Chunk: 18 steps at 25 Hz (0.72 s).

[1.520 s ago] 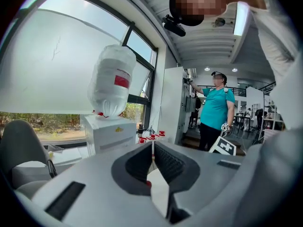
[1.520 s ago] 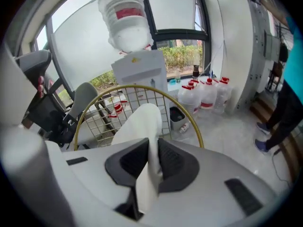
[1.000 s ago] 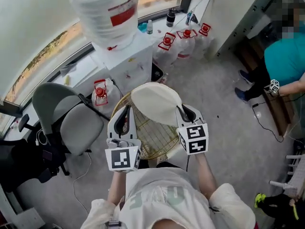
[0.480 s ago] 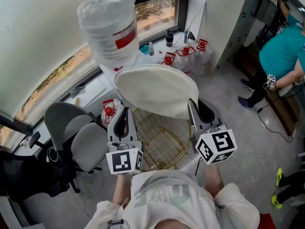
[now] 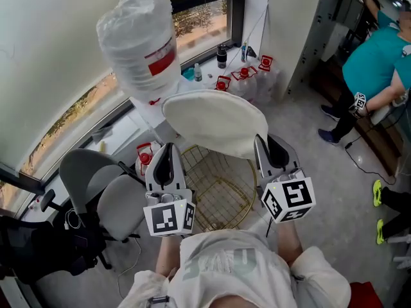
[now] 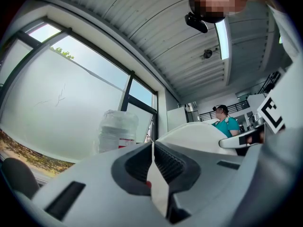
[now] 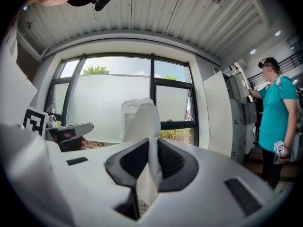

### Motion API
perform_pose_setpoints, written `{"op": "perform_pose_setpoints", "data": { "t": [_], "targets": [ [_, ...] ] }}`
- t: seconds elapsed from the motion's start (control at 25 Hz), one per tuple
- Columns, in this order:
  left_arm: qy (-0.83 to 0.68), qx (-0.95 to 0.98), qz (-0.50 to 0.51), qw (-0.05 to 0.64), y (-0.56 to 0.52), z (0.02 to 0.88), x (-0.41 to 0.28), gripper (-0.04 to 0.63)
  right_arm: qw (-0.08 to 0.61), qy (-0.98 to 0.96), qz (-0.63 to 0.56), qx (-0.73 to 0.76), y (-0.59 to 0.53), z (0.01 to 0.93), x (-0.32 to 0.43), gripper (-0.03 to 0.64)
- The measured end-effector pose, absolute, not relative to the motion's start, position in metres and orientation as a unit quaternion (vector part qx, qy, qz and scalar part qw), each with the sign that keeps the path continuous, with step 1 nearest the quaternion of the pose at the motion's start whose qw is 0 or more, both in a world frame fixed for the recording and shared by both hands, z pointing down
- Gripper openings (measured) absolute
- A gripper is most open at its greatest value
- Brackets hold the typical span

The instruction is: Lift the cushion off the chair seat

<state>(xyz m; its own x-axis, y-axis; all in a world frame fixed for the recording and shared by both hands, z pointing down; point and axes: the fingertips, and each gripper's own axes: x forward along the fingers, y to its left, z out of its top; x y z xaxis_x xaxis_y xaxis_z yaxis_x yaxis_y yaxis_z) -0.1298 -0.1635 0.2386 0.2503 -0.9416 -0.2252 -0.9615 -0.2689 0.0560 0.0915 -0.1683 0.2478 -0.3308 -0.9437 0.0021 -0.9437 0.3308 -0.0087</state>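
The white round cushion (image 5: 215, 122) hangs in the air above the gold wire chair seat (image 5: 218, 188), tilted with its right side up. My right gripper (image 5: 262, 147) is shut on the cushion's near right edge; in the right gripper view the white fabric (image 7: 147, 126) stands up between the pads. My left gripper (image 5: 168, 147) is at the cushion's near left edge. Its jaws are closed with a thin white strip between them, and the cushion (image 6: 199, 135) spreads rightward from their tip.
A big plastic-wrapped water bottle (image 5: 138, 40) stands on a white dispenser just behind the cushion. A grey office chair (image 5: 103, 185) is at the left. Red-capped jugs (image 5: 247, 76) sit by the window. A person in a teal shirt (image 5: 376, 63) stands at the far right.
Both grippers rose, the right more than the left, and the cushion came up off the wire seat and tilted. Over the last half second little moved.
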Motion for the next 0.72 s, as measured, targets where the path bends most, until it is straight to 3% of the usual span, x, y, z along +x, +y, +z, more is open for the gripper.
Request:
{"op": "perform_pose_setpoints", "data": {
  "t": [0.72],
  "targets": [
    [0.593,-0.799,0.09,0.048,-0.158,0.227,-0.097,0.025,0.016,0.812,0.007,-0.583,-0.151,0.241,0.101,0.06]
  ]
}}
